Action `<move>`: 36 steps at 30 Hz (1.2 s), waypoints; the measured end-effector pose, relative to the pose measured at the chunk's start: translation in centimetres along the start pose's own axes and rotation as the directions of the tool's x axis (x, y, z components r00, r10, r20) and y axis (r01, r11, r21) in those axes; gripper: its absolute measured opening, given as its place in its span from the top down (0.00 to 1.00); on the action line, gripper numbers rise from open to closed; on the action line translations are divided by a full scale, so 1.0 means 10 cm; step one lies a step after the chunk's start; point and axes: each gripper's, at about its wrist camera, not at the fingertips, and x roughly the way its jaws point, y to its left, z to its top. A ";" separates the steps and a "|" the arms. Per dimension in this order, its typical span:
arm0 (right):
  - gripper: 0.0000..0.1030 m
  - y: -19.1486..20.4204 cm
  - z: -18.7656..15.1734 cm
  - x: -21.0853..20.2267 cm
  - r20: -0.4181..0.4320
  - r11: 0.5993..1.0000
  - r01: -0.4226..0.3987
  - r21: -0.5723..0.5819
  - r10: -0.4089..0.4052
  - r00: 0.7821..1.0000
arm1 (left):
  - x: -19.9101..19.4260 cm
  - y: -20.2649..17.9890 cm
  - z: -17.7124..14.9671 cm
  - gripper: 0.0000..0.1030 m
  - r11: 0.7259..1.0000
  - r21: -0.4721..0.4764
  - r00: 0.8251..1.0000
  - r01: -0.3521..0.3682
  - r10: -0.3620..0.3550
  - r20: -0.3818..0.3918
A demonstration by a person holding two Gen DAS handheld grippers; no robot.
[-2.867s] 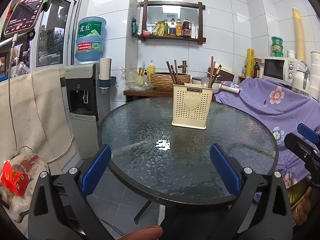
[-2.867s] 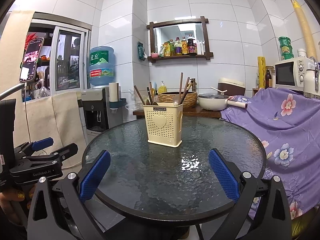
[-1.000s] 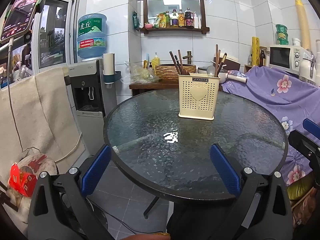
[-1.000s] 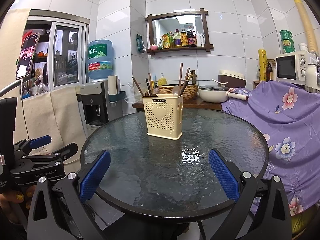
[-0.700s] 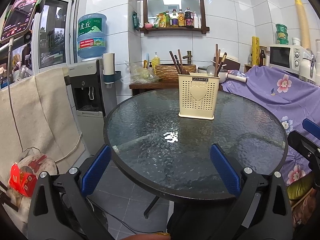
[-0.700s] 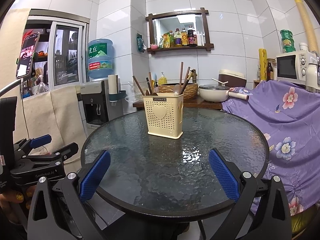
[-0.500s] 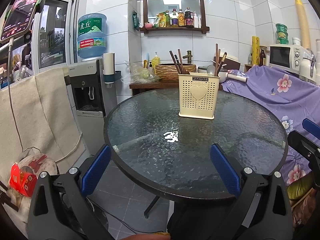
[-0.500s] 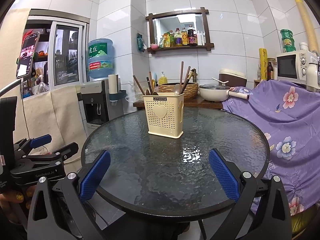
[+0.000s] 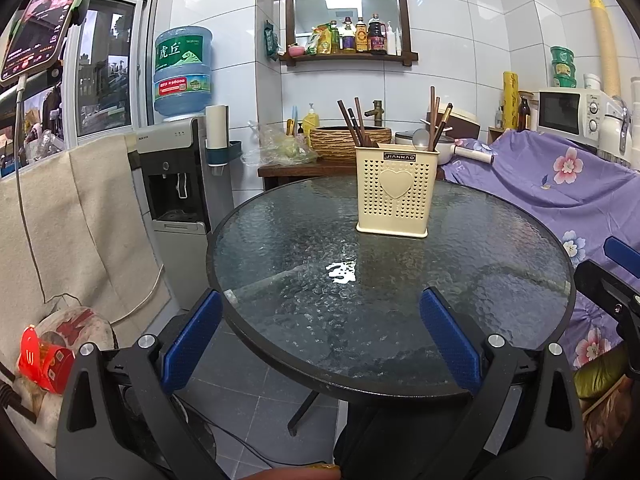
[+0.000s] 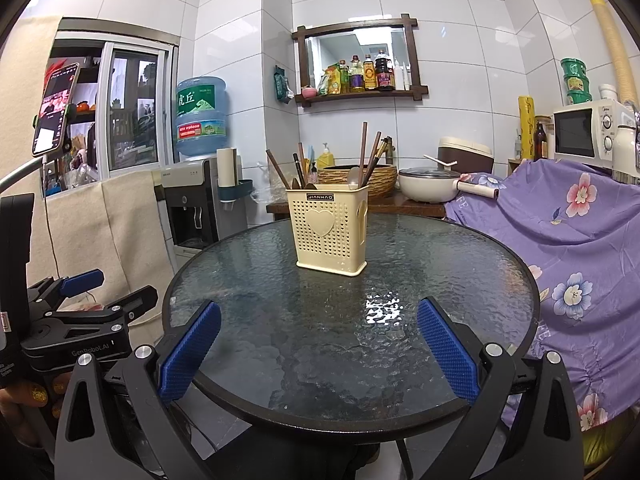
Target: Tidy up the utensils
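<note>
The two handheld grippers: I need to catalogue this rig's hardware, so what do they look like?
Each gripper, left gripper and right gripper, has two black angular fingers with silver bolt heads and blue, finely textured pads. Seen from the right wrist view, the left unit's black body carries white "GenRobot.AI" lettering. No sleeve shows; a fingernail on the hand holding it looks gold and glittery.

Both claws are spread wide and empty: the left claw and right claw, held level side by side

Glossy, pebbled glass table top, perforated cream plastic caddy, dark wooden chopsticks, purple floral cloth.
</note>
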 end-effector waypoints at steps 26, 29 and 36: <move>0.06 0.03 -0.03 0.01 -0.011 1.000 -0.002 -0.003 0.002 1.000 | 0.00 0.05 -0.02 0.06 1.000 -0.019 1.000 -0.001 0.001 -0.005; 0.06 0.02 -0.03 0.02 -0.012 1.000 -0.002 -0.004 0.002 1.000 | 0.00 0.03 -0.02 0.06 1.000 -0.009 1.000 0.002 -0.002 -0.007; 0.06 0.02 -0.03 0.02 -0.012 1.000 -0.002 -0.004 0.002 1.000 | 0.01 0.03 -0.01 0.06 1.000 -0.005 1.000 0.005 -0.005 -0.007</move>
